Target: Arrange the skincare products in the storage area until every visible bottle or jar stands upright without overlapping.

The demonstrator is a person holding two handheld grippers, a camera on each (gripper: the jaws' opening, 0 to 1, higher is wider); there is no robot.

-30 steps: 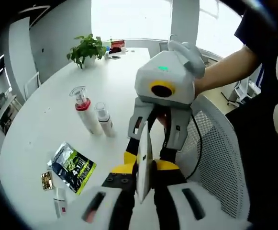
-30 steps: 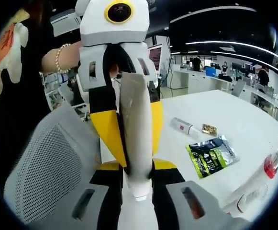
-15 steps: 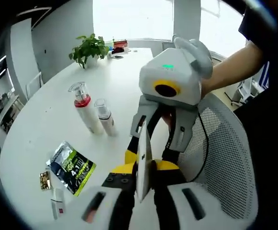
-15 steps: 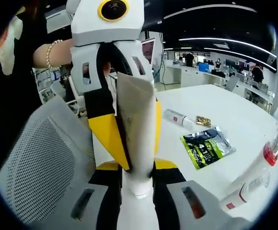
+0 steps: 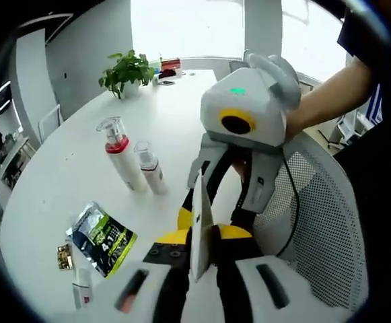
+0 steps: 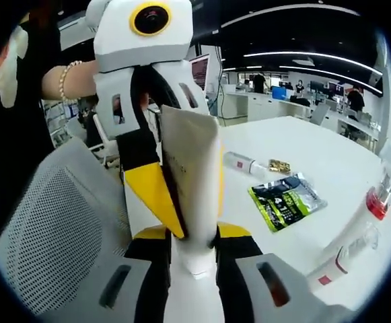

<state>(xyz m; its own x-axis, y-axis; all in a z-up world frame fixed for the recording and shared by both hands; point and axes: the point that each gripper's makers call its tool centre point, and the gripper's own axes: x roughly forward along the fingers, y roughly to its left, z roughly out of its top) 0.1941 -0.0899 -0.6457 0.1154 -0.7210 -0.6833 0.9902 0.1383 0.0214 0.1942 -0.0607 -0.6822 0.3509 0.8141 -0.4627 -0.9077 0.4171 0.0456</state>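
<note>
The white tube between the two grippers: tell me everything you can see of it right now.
The white tube is a soft, squeeze-type skincare tube, plain white with faint small print, flat and wide at its crimped end and narrowing to a white cap. It is held in the air above the chair and the table's edge, not resting on anything. The right gripper clamps its cap end; the left gripper pinches the flat part, seen edge-on in the left gripper view.

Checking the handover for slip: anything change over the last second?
No release. Both grippers, left and right, remain clamped on the white tube, which twisted slightly, showing a broader face in the right gripper view. The pump bottles, green sachet and table look unmoved.
</note>
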